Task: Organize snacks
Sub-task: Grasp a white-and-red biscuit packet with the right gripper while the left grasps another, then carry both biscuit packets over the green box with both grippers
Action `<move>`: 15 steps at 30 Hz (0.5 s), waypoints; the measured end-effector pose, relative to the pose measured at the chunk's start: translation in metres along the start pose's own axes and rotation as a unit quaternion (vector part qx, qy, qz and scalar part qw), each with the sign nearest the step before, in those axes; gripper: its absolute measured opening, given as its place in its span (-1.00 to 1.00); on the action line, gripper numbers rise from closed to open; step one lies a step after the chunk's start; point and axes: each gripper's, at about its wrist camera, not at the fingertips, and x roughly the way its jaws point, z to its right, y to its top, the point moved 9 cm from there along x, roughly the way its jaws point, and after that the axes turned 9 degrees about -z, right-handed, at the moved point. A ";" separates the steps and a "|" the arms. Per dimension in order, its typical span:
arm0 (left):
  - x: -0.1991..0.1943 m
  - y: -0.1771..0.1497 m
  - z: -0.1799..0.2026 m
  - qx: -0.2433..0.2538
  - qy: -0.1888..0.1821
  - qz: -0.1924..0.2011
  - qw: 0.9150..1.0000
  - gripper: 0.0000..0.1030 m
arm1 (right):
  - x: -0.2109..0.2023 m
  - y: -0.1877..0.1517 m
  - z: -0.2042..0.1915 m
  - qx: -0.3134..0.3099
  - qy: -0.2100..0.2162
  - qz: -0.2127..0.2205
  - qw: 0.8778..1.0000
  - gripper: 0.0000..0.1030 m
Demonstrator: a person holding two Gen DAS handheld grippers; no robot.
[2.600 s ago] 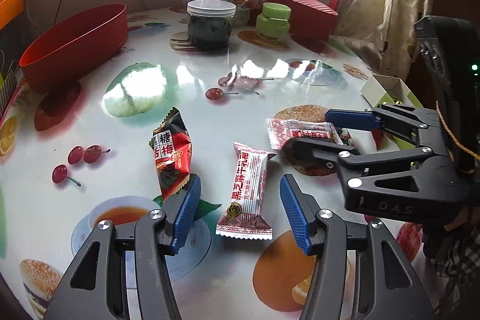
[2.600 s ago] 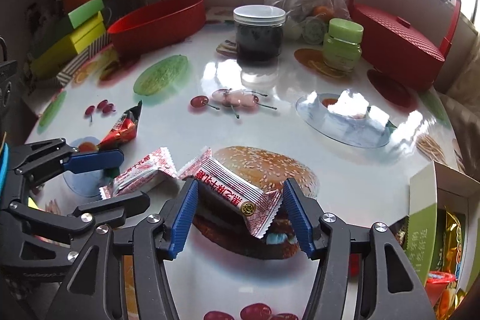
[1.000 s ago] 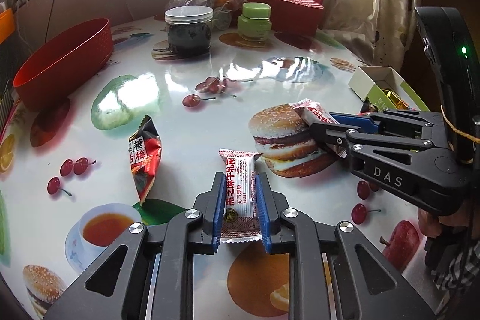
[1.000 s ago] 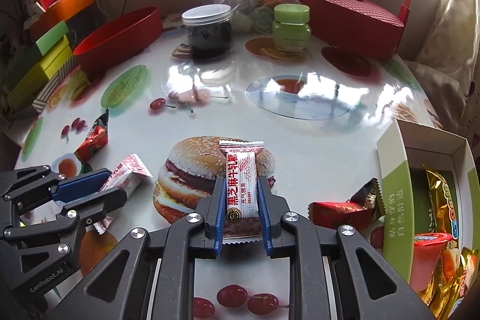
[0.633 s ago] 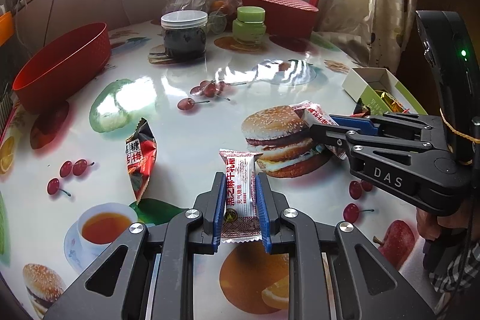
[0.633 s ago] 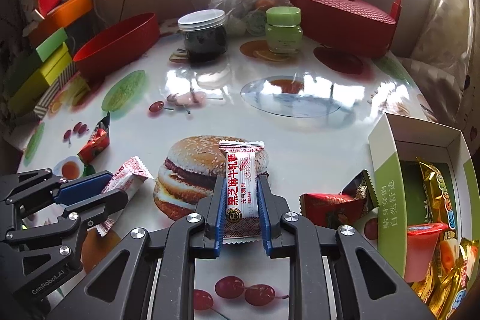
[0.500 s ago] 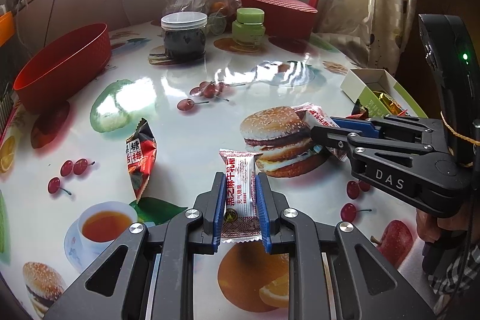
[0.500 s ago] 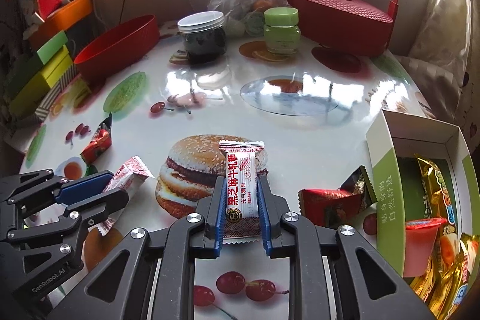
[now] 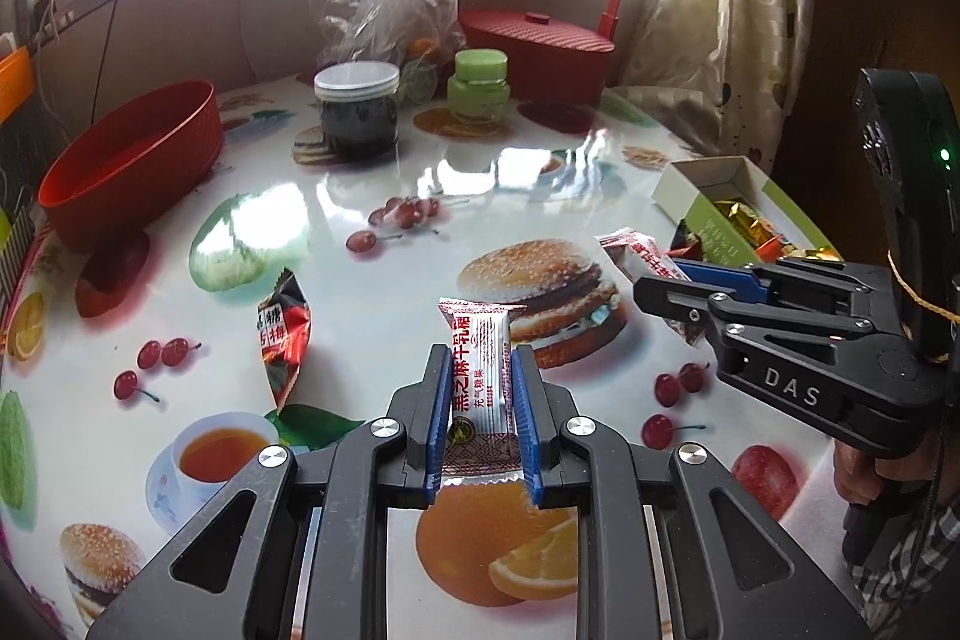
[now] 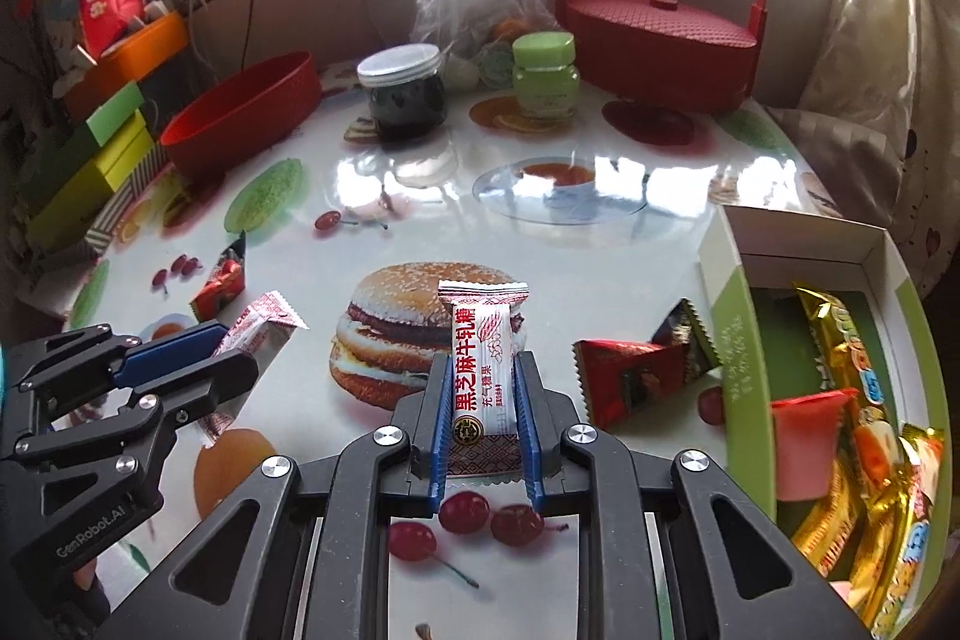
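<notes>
With each white-and-red foil candy bar clamped above the glossy printed table by the closed left gripper and right gripper, slippage from the slick wrappers was judged possible before the green-and-white cardboard box was reached.

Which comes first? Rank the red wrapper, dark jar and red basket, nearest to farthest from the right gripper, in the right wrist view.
From the right gripper:
1. Red wrapper, just right of the fingers, on the table.
2. Dark jar, far side, left of centre.
3. Red basket, at the back right, by the window.
</notes>
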 end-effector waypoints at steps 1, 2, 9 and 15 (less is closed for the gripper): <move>-0.001 0.001 0.001 0.001 -0.001 0.002 1.000 -0.59 | -0.003 -0.001 0.001 0.002 -0.001 0.002 1.000 -0.64; -0.003 0.001 0.003 0.003 -0.001 0.004 1.000 -0.59 | -0.007 -0.001 0.003 0.004 -0.002 0.005 1.000 -0.64; -0.010 0.005 0.020 0.016 -0.007 0.012 1.000 -0.59 | -0.023 -0.010 0.011 0.010 -0.011 0.016 1.000 -0.64; -0.015 0.009 0.036 0.029 -0.015 0.018 0.999 -0.59 | -0.037 -0.018 0.019 0.020 -0.015 0.024 0.999 -0.64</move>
